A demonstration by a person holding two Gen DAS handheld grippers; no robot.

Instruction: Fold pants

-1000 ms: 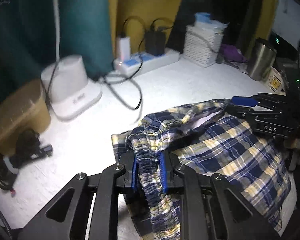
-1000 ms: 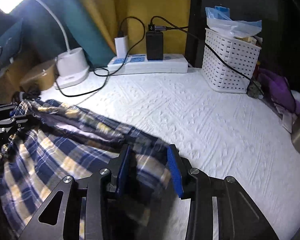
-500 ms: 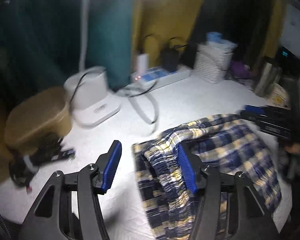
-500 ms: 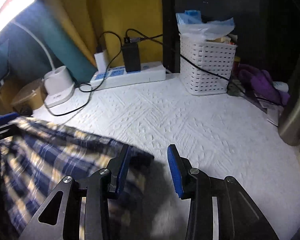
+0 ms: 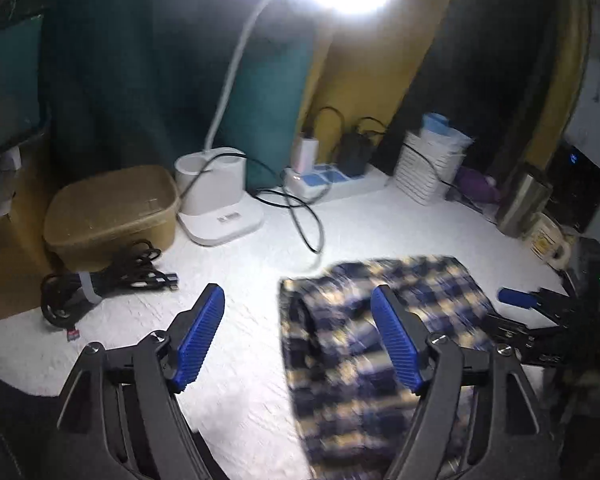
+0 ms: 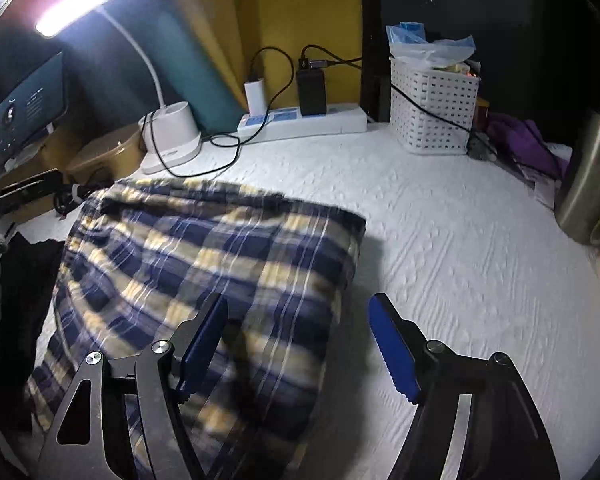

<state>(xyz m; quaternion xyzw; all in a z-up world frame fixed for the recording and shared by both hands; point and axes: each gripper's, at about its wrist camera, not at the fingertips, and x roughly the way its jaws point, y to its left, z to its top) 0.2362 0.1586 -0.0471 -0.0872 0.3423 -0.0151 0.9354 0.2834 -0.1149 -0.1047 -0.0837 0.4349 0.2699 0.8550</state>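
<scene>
1. The pants (image 6: pixel 204 272) lie folded on the white worktop (image 6: pixel 460 248).
2. The left gripper (image 5: pixel 298 338) and right gripper (image 6: pixel 298 344) are both spread wide and empty.
3. The pants run away from the right gripper, which looks nearer.

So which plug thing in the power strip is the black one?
The black charger, the blocky one nearer the white basket. The white charger beside it is slimmer and sits closer to the lamp base.

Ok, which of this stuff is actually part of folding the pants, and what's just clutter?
Job:
plaid pants, lying folded on the white cover
left gripper, open
right gripper, open

Clutter:
desk lamp
power strip
white basket
steel tumbler
tan box
cable bundle
</scene>
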